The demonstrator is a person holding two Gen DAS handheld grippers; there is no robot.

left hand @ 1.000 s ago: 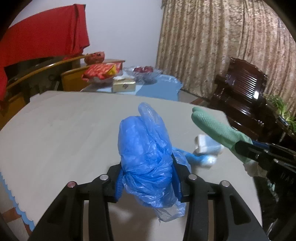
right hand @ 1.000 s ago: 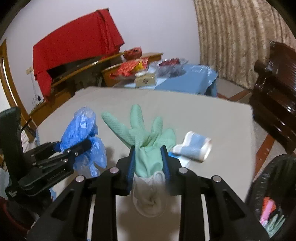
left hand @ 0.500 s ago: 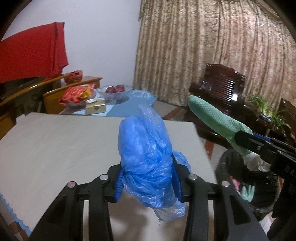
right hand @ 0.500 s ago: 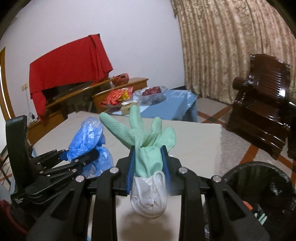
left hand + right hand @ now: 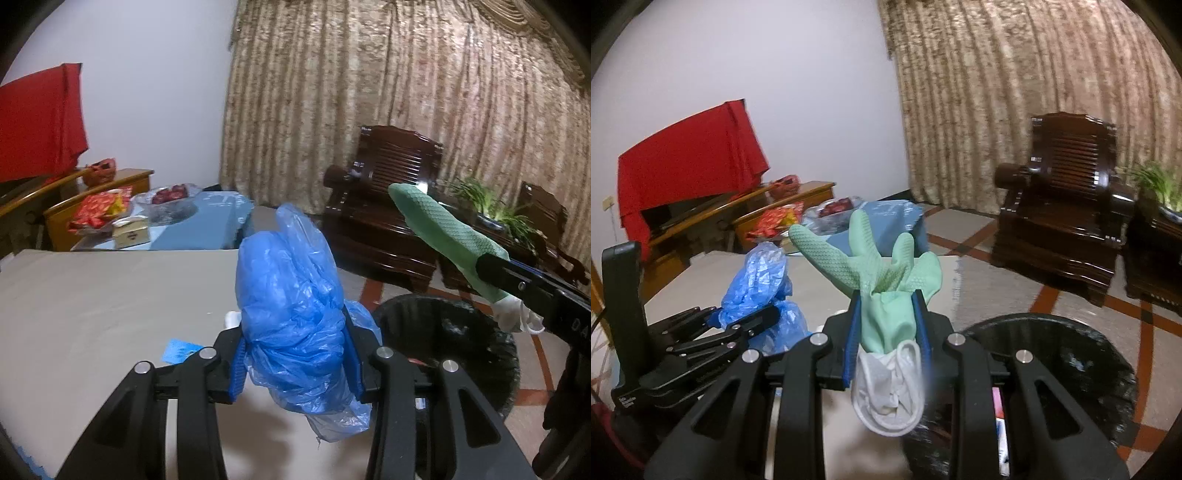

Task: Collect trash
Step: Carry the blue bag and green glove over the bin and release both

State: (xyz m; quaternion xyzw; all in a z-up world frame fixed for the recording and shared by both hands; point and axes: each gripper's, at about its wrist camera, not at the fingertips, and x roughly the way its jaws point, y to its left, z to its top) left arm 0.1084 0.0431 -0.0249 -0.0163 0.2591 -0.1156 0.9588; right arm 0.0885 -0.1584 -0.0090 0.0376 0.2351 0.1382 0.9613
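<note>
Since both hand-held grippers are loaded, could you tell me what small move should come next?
Probably carry the right hand-held gripper forward over the black bin: it clamps the green glove, and the bin's mouth lies just ahead to its right.

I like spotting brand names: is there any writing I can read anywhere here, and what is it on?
"DA": on the black right gripper body, rest cut off by the edge.
White print on the black left gripper body: too blurred.
Emblem on the small cream box: unreadable.
</note>
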